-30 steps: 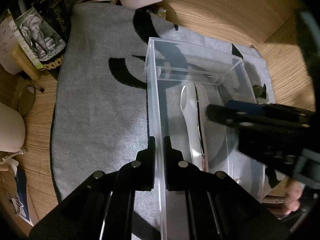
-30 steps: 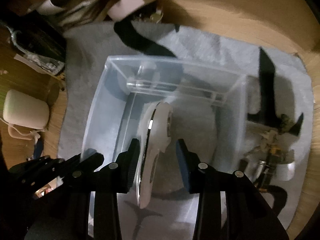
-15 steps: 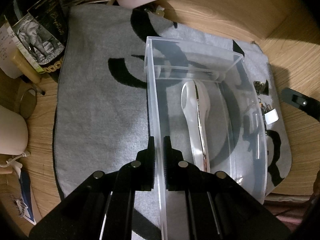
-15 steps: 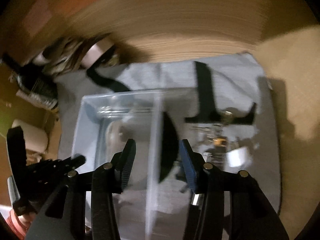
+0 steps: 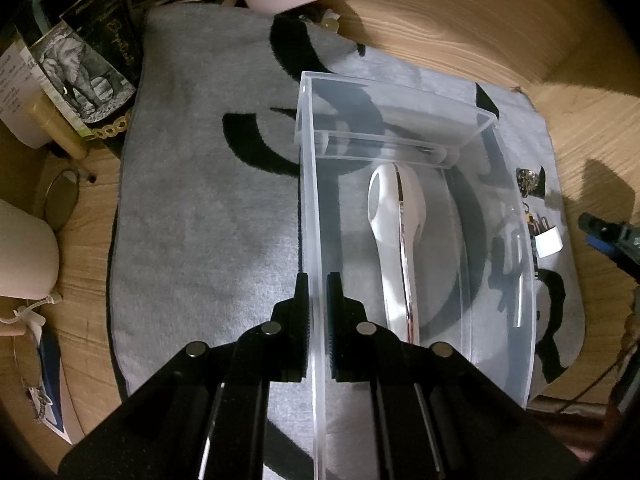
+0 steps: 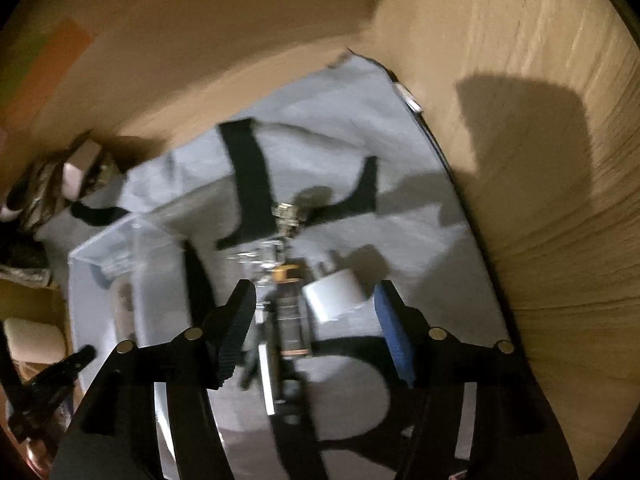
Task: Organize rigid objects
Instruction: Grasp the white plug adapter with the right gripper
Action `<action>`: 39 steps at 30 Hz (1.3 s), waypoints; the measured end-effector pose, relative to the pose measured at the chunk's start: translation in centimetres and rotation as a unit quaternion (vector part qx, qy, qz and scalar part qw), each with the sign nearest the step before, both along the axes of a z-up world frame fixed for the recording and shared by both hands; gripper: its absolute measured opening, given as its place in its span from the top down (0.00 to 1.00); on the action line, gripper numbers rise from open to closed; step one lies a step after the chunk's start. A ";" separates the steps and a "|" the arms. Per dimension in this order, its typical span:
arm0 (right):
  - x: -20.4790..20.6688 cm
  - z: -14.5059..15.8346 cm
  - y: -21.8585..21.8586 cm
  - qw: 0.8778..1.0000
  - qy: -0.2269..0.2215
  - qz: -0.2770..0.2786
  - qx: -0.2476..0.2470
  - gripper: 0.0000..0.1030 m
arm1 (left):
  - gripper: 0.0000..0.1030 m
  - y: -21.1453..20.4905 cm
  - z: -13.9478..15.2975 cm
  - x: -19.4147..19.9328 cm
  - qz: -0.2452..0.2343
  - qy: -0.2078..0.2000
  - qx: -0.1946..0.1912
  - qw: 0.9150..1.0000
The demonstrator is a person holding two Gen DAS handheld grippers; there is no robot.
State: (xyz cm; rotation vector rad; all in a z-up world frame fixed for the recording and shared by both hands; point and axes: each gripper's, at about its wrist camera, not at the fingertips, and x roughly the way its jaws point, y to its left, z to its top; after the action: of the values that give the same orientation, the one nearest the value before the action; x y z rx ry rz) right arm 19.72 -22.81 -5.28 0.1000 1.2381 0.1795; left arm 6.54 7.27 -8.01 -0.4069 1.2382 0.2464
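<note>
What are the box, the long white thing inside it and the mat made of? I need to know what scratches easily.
The box looks like clear, glossy acrylic or similar hard plastic: the mat's pattern shows through its walls. The long white thing seems smooth glossy plastic with a mirror-bright, chrome-like strip along it. The mat looks like soft, matte grey fabric with a fuzzy pile.

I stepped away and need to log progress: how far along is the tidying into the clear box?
Done: one white handheld device lies inside the clear plastic box. In hand: the left gripper is shut on the box's near wall, steadying it; the right gripper, jaws opening and holding nothing, hovers over the small clutter beside the box. Left: the white charger cube, the metal bits and the dark stick-shaped items on the grey mat.
</note>
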 end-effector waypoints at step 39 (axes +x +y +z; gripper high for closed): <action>-3.6 0.6 1.5 1.000 -0.018 0.009 0.010 0.58 | 0.94 -0.4 -0.1 -0.1 -0.019 0.002 0.007 1.000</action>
State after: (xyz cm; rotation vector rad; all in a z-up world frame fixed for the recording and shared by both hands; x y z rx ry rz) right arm 16.11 -21.30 -4.65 0.1034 1.2020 0.2080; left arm 6.40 6.87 -8.15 -0.3697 1.2464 0.2231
